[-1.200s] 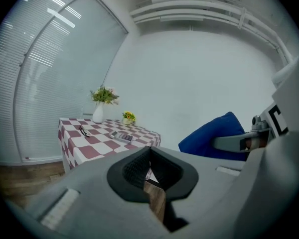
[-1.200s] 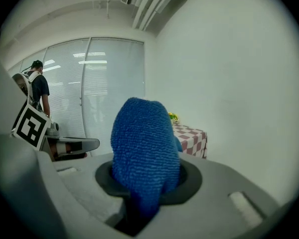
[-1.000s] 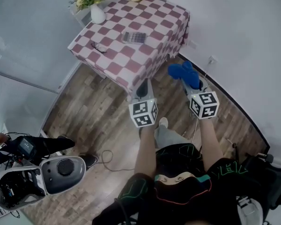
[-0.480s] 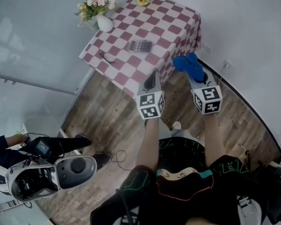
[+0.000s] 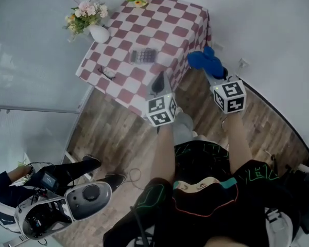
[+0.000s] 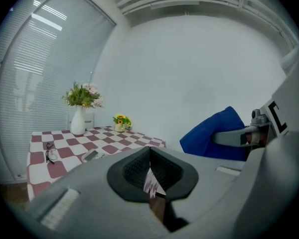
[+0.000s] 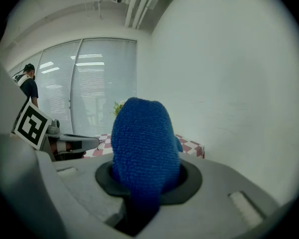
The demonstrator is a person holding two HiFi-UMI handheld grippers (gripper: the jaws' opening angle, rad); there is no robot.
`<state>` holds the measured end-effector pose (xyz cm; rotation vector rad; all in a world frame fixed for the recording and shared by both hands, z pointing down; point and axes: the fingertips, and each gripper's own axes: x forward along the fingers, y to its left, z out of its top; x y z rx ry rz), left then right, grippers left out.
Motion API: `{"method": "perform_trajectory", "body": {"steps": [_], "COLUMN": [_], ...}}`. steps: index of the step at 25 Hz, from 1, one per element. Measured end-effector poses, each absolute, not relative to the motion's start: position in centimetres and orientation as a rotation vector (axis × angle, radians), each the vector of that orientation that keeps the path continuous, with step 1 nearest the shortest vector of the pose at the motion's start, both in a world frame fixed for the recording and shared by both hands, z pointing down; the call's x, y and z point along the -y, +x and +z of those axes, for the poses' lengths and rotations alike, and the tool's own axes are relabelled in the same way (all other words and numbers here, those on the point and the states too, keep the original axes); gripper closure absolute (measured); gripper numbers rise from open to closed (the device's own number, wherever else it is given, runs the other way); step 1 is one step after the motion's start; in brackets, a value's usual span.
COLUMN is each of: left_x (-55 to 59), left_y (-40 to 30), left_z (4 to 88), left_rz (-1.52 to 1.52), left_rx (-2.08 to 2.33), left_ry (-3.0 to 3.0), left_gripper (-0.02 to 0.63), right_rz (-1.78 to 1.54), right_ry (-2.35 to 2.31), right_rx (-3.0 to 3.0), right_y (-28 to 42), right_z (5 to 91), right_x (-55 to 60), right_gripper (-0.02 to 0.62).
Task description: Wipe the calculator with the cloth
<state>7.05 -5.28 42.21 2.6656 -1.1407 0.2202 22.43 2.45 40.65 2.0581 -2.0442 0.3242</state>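
Showing the right gripper (image 5: 212, 72) with fingers clamped on the blue cloth (image 5: 204, 62) and the left gripper (image 5: 158, 81) with fingers together and empty, both short of the bench (image 5: 171, 20); the unheld calculator (image 5: 143, 56) at mid-bench may slide when wiped.

The cloth (image 7: 142, 143) is thick blue pile, nubby and matt. The left gripper (image 6: 150, 174) and right gripper (image 7: 139, 185) have smooth, matt grey plastic shells with dark ribbed pads (image 6: 133, 171). The checked tablecloth (image 5: 167, 29) looks like soft woven fabric. The floor (image 5: 116, 133) is dull-sheened wood plank, and the white vase (image 5: 99, 33) is smooth and glossy.
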Motion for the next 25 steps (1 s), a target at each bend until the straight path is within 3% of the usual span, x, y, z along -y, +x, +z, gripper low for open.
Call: {"method": "perform_trajectory", "body": {"steps": [10,25], "left_x": [14.4,28.4], "left_y": [2.5,-3.2], "left_z": [47.7,48.4], "left_rz": [0.288,0.281], "left_rx": [1.302,1.458], "left_ry": [2.473,2.276], "left_gripper": [0.595,0.595], "right_rz": [0.364,0.372], "right_ry": [1.772,1.49], "right_rx": [2.193,2.259], "right_y": [18.1,12.3], "right_z": [44.3,44.6], "right_x": [10.2,28.2], "right_gripper": [0.483,0.483]}}
